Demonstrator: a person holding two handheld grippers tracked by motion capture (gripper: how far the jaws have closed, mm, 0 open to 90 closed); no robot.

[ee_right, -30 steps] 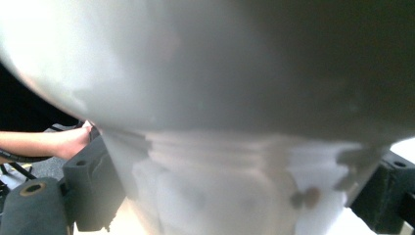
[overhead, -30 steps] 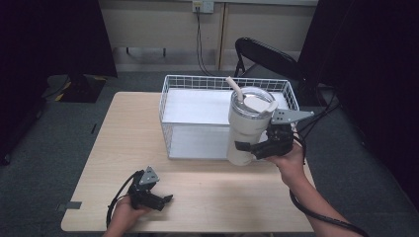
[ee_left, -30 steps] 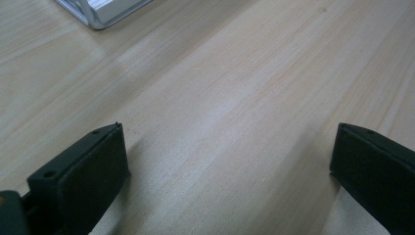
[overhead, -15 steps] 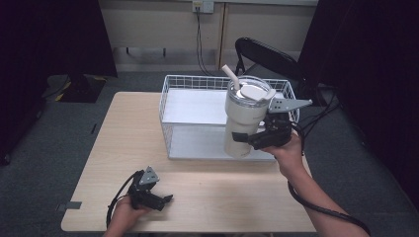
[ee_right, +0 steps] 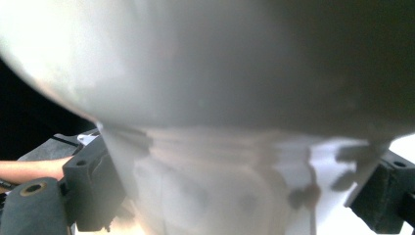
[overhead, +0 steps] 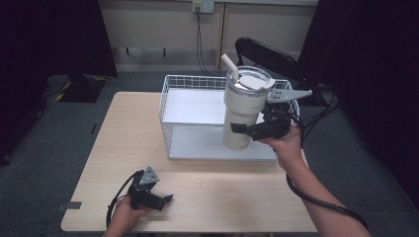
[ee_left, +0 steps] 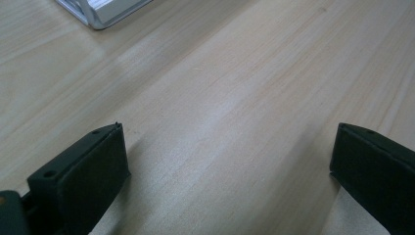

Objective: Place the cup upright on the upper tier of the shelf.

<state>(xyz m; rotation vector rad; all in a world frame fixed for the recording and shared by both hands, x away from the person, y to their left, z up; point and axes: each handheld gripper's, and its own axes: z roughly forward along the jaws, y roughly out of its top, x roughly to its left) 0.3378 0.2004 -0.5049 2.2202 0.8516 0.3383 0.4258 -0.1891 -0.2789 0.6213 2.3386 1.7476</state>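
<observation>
A tall cream tumbler with a lid and a straw is held upright over the white wire basket. My right gripper is shut on its narrow lower part. In the right gripper view the tumbler bulges close above, with my right gripper clamped on either side of its base. Whether the base touches the basket floor I cannot tell. My left gripper rests on the wooden table at the front left. In its own view the left gripper stands open over bare wood.
The basket sits at the table's far right, lined with white sheets; its near corner peeks into the left gripper view. A black chair stands behind the table. Dark curtains hang on both sides.
My right gripper has carried the tumbler up and away from the person, from the basket's front right edge to over its inside. The left gripper has stayed put.
</observation>
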